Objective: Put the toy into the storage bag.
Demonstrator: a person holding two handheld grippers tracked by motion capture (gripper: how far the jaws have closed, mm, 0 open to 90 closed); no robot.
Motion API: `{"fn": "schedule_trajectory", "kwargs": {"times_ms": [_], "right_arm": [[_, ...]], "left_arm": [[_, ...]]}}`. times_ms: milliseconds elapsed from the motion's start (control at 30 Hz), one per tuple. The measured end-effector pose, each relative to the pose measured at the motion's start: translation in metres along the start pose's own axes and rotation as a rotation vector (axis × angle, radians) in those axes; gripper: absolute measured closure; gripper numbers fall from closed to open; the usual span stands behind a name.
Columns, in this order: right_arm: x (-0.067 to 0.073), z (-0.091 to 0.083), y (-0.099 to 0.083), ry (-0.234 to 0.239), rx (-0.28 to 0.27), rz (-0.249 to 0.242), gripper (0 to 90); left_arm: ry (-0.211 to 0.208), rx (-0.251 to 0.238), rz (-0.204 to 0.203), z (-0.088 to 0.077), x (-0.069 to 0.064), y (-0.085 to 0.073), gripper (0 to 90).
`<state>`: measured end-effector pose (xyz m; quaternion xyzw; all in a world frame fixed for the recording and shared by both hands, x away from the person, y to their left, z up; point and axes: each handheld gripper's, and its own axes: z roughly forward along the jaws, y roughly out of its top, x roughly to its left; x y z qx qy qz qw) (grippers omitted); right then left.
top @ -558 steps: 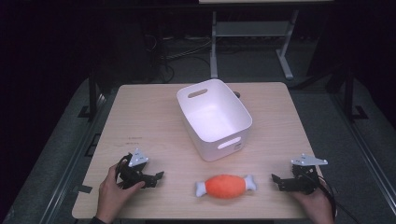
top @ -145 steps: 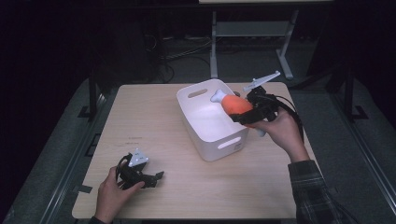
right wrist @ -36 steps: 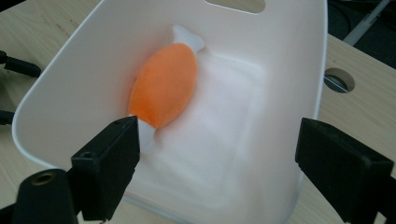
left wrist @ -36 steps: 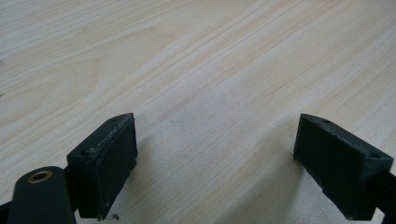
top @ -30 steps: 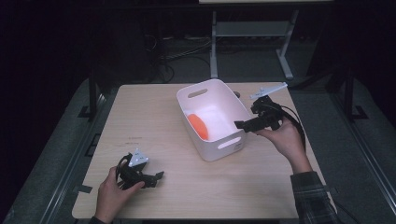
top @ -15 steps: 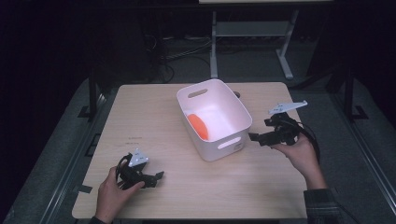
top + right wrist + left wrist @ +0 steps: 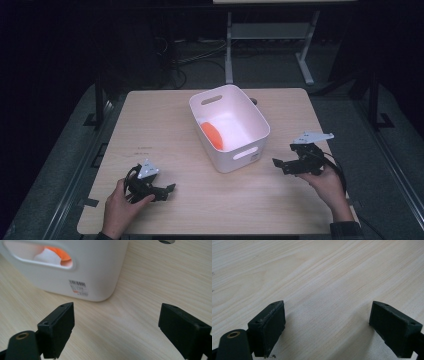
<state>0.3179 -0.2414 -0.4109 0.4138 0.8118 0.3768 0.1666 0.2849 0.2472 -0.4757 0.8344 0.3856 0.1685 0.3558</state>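
An orange candy-shaped toy with white ends lies inside the white bin at the table's middle; through the bin's handle slot the toy shows in the right gripper view. My right gripper hovers open just right of the bin, jaws wide apart with nothing between them. My left gripper rests open at the front left of the table, jaws spread over bare wood.
The light wooden table has free surface left and front of the bin. A small round hole sits in the tabletop beyond the bin. Dark floor and a white desk frame lie behind the table.
My right gripper has drawn back from the bin toward the table's front right and lowered. The orange toy stays in the bin. The left gripper has not moved.
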Motion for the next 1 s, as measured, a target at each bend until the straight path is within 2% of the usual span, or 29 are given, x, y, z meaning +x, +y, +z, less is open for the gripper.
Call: {"fn": "schedule_trajectory", "kwargs": {"times_ms": [333,567,733,1000], "right_arm": [[0.003,0.005,-0.039,-0.036,-0.015,0.024,10.5],[0.004,0.01,-0.068,-0.053,0.03,0.026,10.0],[0.006,0.014,-0.079,-0.067,0.069,0.022,9.3],[0.004,0.015,-0.083,-0.054,0.053,0.033,7.3]], "left_arm": [[0.0,0.0,0.0,0.0,0.0,0.0,12.6],[0.0,-0.001,-0.001,0.0,0.0,0.0,12.6],[0.0,-0.001,-0.001,0.0,0.0,0.0,12.6],[0.0,0.001,0.0,0.0,0.0,0.0,12.7]]}}
